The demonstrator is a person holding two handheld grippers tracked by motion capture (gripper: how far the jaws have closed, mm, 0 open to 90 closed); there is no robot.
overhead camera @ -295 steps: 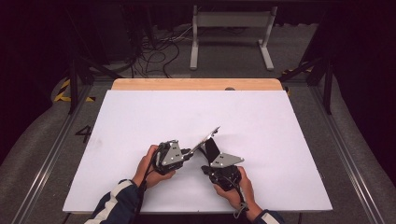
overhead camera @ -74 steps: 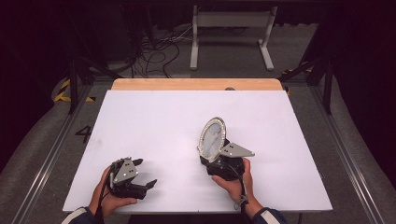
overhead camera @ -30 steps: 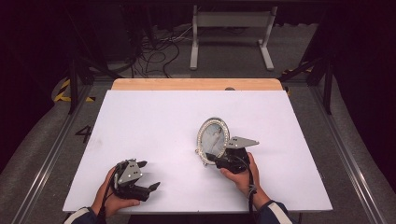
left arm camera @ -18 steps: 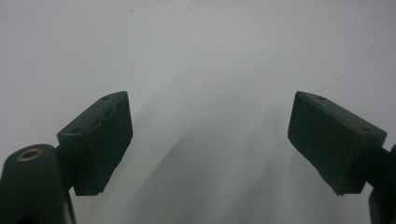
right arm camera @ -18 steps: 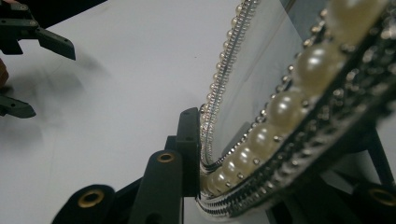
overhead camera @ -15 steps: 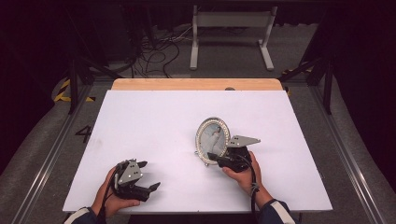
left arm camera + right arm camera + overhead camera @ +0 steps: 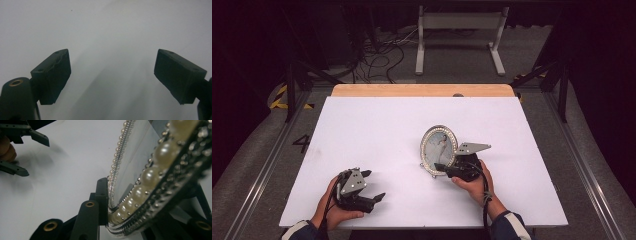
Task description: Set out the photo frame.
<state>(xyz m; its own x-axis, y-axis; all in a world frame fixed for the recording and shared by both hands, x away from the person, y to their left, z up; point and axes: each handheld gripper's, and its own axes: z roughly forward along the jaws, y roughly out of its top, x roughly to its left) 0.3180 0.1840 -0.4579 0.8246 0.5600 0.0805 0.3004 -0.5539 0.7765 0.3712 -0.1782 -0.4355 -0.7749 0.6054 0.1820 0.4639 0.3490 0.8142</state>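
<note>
A white sheet [image 7: 377,130] covers the table, with a strip of bare wood [image 7: 422,90] showing along the far edge. Beyond it the room is dark: grey floor, a tangle of cables [image 7: 379,52], a pale metal stand [image 7: 459,35], and yellow-and-black tape [image 7: 282,97] at the left. A "4" [image 7: 302,143] is marked on the floor beside the table's left side.

The left hand [image 7: 332,210] rests near the front-left of the sheet, holding the left gripper [image 7: 373,185] low over the surface and pointed to the right. Its jaws stand wide apart with nothing between them — the left gripper view shows only blank white sheet past the two black pads [image 7: 53,75].

The right hand [image 7: 474,182] comes in from the front right, its gripper [image 7: 443,167] aimed left toward the middle of the table. It is clenched on the lower edge of an oval picture frame [image 7: 438,147], which stands near upright just right of the table's centre, its face toward the camera. In the right gripper view the frame's pearl-beaded rim [image 7: 150,185] sits pinched against the black jaw, and the left gripper [image 7: 25,152] shows farther off at the upper left — well apart from the frame.
</note>
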